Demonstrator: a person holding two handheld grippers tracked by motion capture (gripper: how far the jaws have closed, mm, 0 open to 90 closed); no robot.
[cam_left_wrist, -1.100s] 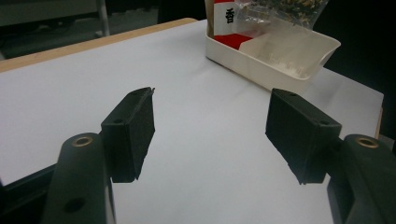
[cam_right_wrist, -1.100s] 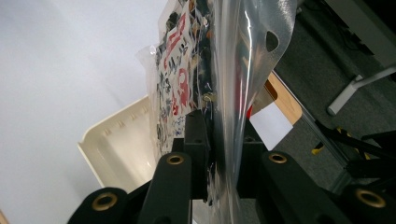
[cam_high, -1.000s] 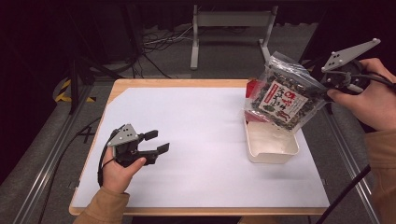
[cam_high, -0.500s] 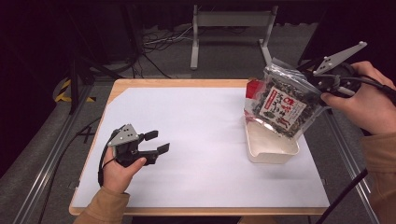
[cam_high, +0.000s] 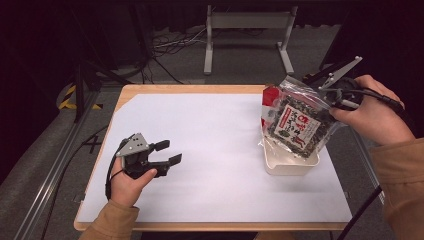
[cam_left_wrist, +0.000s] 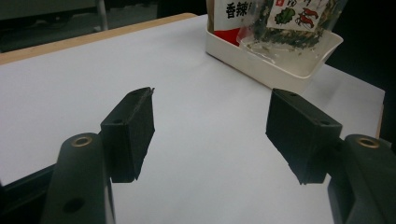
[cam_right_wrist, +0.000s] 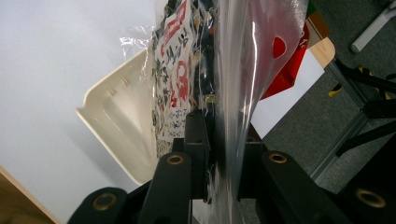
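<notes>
The right hand-held gripper (cam_high: 325, 96) was clamped on the upper edge of a clear snack bag (cam_high: 296, 124) — its jaws pressed together on the plastic film, as the right gripper view showed, with the bag (cam_right_wrist: 196, 60) hanging away from them. The bag, printed with red and green label art and filled with dark pieces, hung tilted below and to the left of that hand-held gripper, its bottom corner down inside a shallow cream tray (cam_high: 290, 165) that sat on the white surface (cam_high: 210, 150). A red packet (cam_high: 270, 95) showed just behind the bag on the side away from the right hand-held gripper. Well apart from all this, the left hand-held gripper (cam_high: 167, 152) rested low over the surface with its jaws apart and nothing between them — the left gripper view looked past its two black pads (cam_left_wrist: 133, 128) across bare white surface toward the tray (cam_left_wrist: 280, 70) and the bag's lower end (cam_left_wrist: 289, 28) ahead of it.
</notes>
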